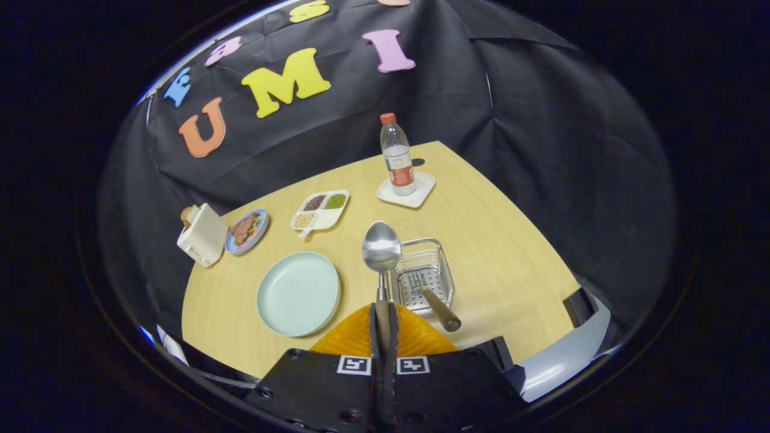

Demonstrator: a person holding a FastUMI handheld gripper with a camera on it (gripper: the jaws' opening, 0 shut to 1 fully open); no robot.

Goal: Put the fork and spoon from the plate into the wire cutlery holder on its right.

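My gripper (382, 319) is shut on the wooden handle of a metal spoon (381, 248), held high above the table with the bowl pointing away from me. The spoon hangs between the pale green plate (298, 293) on the left and the wire cutlery holder (424, 275) on the right. The plate has nothing on it. A fork (434, 299) lies in the holder, tines down on the perforated bottom, its wooden handle leaning out over the near rim.
Farther back on the wooden table (499, 264) stand a water bottle (397, 156) on a white coaster, a divided tray of beans (320, 210), a small plate of food (246, 231) and a white toaster (202, 234). The table's near edge lies just beyond the fingers.
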